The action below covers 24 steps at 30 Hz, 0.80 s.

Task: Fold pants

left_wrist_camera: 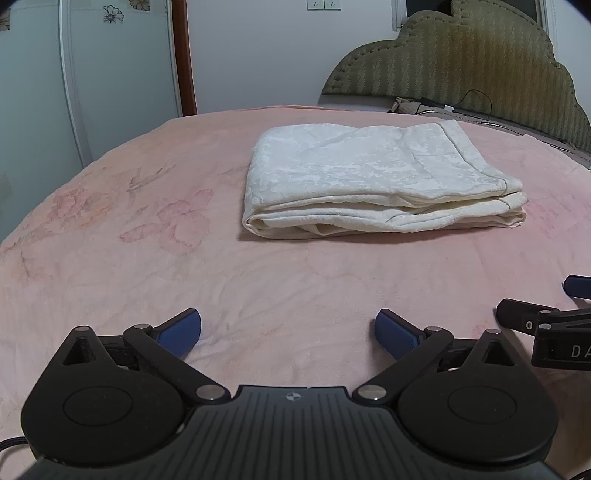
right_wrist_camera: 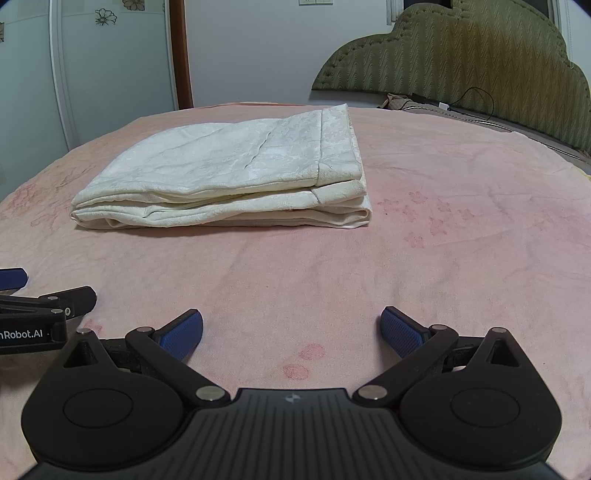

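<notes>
Pink flowered bed [left_wrist_camera: 110, 258] with folded cream pants [left_wrist_camera: 369, 177] on top

- A pink bedspread [left_wrist_camera: 110, 258] with faded flower prints is covering the whole bed, lying smooth and lightly wrinkled.
- An olive quilted headboard [right_wrist_camera: 480, 66] with a scalloped top is standing along the bed's far right edge.
- A black cable [right_wrist_camera: 476, 101] is looping at the foot of that headboard, beside a small crumpled cloth that is too small to make out.
- A plain pale wall [left_wrist_camera: 258, 48] is rising beyond the far edge, carrying white wall sockets [left_wrist_camera: 324, 3] high up.
- A dark wooden door frame [left_wrist_camera: 184, 55] is running down on the left.
- A pale wardrobe door [right_wrist_camera: 110, 66] with flower stickers is filling the far left corner.
- Soft, even indoor light is falling over everything.
</notes>
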Motion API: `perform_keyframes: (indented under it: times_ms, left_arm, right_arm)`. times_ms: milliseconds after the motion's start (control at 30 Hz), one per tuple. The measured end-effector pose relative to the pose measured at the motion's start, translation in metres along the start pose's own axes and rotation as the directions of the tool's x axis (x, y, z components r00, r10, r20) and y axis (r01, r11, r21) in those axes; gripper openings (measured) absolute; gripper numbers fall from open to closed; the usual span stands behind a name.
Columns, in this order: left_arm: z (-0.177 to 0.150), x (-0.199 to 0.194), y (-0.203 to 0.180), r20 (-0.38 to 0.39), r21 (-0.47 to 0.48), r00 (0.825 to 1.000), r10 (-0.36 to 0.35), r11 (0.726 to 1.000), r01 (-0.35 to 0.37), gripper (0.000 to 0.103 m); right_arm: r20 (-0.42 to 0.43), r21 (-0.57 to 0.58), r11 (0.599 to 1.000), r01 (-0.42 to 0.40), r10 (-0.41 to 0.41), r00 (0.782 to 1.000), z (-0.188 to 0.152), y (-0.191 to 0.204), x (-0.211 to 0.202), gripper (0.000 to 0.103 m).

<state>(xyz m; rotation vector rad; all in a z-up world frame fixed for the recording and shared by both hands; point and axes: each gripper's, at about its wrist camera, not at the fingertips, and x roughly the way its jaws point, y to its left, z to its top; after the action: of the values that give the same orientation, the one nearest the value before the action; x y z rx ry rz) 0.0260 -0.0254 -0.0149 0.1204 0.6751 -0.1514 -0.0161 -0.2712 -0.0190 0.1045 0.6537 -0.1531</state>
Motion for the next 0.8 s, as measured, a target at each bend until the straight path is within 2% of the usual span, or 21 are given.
perform_keyframes:
  times_ms: [800]
  left_arm:
    - [-0.0007,0.0007,0.0009,-0.002,-0.005,1.0,-0.006,1.0,0.006,0.103]
  right_arm:
    - [0.0,0.0,1.0,0.0,0.0,1.0,0.0002,-0.0001,0.0,0.103]
